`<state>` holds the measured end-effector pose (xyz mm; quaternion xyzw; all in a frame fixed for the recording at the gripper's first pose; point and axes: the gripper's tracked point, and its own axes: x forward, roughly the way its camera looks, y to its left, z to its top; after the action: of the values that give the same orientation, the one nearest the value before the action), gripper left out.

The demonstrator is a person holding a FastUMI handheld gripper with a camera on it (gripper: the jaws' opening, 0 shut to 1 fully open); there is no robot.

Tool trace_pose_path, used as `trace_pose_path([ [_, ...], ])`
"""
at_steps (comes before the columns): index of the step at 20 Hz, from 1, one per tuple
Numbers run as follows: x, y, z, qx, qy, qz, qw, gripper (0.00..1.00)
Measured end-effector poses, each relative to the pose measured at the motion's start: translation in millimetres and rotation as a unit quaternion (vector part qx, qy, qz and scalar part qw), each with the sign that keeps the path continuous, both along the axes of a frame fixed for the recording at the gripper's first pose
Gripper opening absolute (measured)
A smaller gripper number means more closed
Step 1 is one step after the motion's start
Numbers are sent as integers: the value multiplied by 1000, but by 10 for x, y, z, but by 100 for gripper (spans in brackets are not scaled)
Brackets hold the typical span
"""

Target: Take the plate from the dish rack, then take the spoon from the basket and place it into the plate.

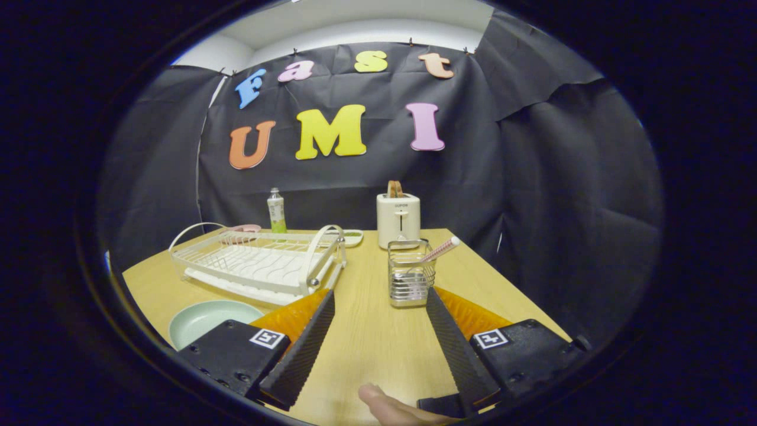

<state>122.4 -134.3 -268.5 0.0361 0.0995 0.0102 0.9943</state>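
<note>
With the plate [208, 319] already on the worktop [378, 337] at the claw's [378, 299] ten o'clock, the open, empty claw faces the basket [409, 278] at twelve, where the light, slippery spoon [439, 250] offers its slanting handle.

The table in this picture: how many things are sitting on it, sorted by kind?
Dish rack: 1
Plates: 1, the pale green plate
Wire basket holding a spoon: 1 each
Toaster: 1
Bottle: 1
Small dishes behind the rack: 2, pink and green
Total: 8

The gripper hangs open above the table.
</note>
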Motion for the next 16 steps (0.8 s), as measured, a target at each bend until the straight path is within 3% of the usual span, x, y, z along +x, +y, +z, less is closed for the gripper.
trace_pose_path([
  [14,982,-467,98,58,7,-40,998,99],
  [16,1098,-440,173,84,-16,-30,996,87],
])
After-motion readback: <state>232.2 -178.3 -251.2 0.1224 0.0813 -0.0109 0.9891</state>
